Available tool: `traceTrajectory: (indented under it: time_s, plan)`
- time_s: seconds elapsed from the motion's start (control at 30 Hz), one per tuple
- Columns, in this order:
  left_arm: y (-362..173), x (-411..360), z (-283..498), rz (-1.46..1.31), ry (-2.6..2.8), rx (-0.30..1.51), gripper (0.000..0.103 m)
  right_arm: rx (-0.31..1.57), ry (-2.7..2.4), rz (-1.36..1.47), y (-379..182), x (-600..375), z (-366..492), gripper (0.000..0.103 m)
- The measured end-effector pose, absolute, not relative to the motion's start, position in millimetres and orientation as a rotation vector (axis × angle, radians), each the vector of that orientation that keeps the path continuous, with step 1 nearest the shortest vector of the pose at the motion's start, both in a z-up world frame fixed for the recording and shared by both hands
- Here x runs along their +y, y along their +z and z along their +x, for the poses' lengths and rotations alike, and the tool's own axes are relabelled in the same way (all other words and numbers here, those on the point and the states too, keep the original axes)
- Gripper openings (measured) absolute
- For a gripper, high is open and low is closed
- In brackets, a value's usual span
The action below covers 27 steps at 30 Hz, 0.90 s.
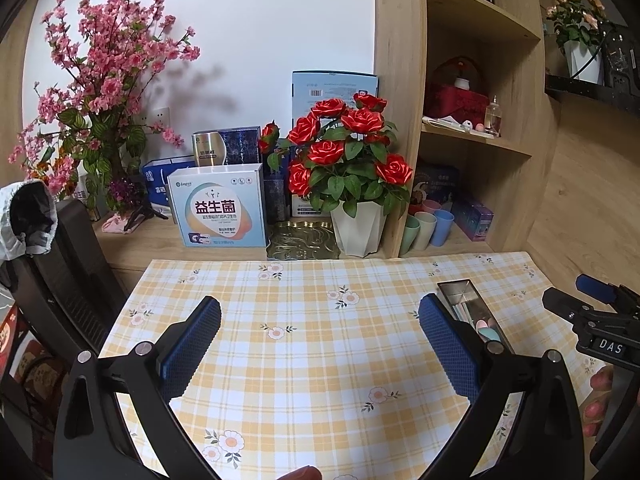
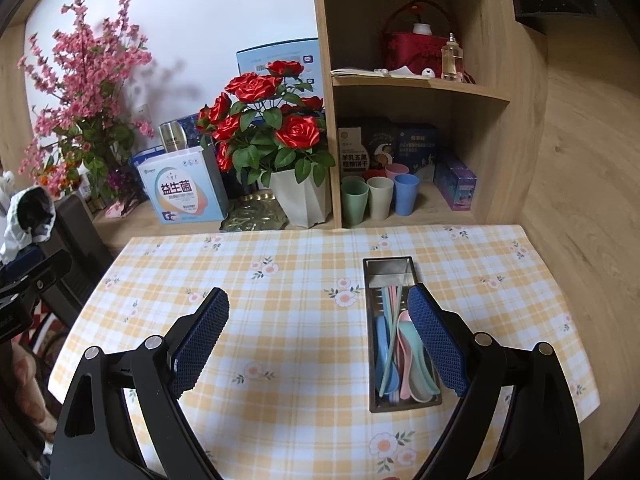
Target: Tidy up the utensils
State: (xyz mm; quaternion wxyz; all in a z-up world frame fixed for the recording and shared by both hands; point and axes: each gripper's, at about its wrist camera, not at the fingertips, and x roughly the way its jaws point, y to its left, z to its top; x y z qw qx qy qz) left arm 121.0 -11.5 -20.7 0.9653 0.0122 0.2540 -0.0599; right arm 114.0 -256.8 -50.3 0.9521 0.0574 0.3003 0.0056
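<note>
Both tools wide open, gripping nothing, hovering over the desk [image 2: 304, 280]. Left tool [image 1: 320, 344] over the near middle; right tool [image 2: 318, 336] closer to the right edge. Metal tray [image 2: 392, 268] sitting toward the desk's right side, holding pastel spoons [image 2: 414, 364] and maybe chopsticks, hard to tell.
</note>
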Motion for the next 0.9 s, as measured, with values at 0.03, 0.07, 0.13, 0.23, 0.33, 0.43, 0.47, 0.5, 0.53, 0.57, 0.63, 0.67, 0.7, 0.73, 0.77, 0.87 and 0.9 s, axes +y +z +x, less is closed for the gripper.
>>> traceTrajectory:
  time_s: [0.03, 0.07, 0.13, 0.23, 0.33, 0.43, 0.47, 0.5, 0.53, 0.57, 0.63, 0.67, 0.7, 0.73, 0.77, 0.87, 0.9]
  plan:
    - [-21, -12, 121, 0.029, -0.119, 0.512, 0.097, 0.610, 0.010, 0.116, -50, -257, 114, 0.088]
    - [-21, -13, 121, 0.030, -0.117, 0.510, 0.097, 0.609, 0.009, 0.115, -50, -257, 114, 0.088]
    - [-21, -15, 121, 0.036, -0.117, 0.511, 0.097, 0.605, 0.004, 0.115, -49, -258, 113, 0.088]
    - [-23, -17, 122, 0.047, -0.119, 0.517, 0.097, 0.596, 0.001, 0.114, -48, -259, 112, 0.088]
    - [-26, -20, 123, 0.058, -0.118, 0.525, 0.097, 0.589, -0.006, 0.110, -47, -261, 111, 0.088]
    - [-27, -22, 123, 0.059, -0.122, 0.529, 0.097, 0.577, -0.016, 0.108, -46, -262, 110, 0.088]
    - [-27, -22, 123, 0.059, -0.122, 0.530, 0.097, 0.576, -0.017, 0.108, -45, -262, 110, 0.088]
    - [-28, -22, 123, 0.061, -0.121, 0.532, 0.097, 0.575, -0.017, 0.108, -45, -262, 110, 0.088]
    - [-28, -23, 123, 0.064, -0.119, 0.533, 0.097, 0.572, -0.017, 0.107, -45, -263, 109, 0.088]
    - [-28, -24, 124, 0.068, -0.117, 0.534, 0.097, 0.570, -0.016, 0.107, -45, -263, 109, 0.088]
    - [-29, -24, 124, 0.072, -0.115, 0.536, 0.097, 0.567, -0.014, 0.108, -45, -263, 108, 0.088]
    - [-29, -25, 124, 0.071, -0.119, 0.538, 0.097, 0.564, -0.013, 0.107, -45, -263, 108, 0.088]
    - [-29, -25, 125, 0.071, -0.121, 0.540, 0.097, 0.563, -0.013, 0.106, -45, -263, 108, 0.088]
    - [-30, -25, 125, 0.071, -0.122, 0.544, 0.097, 0.563, -0.014, 0.105, -45, -262, 108, 0.088]
    - [-30, -25, 125, 0.072, -0.121, 0.546, 0.097, 0.563, -0.016, 0.102, -45, -261, 107, 0.088]
    - [-31, -25, 125, 0.073, -0.123, 0.544, 0.097, 0.560, -0.020, 0.102, -45, -261, 107, 0.088]
    - [-31, -25, 126, 0.071, -0.123, 0.545, 0.097, 0.559, -0.019, 0.103, -45, -262, 107, 0.088]
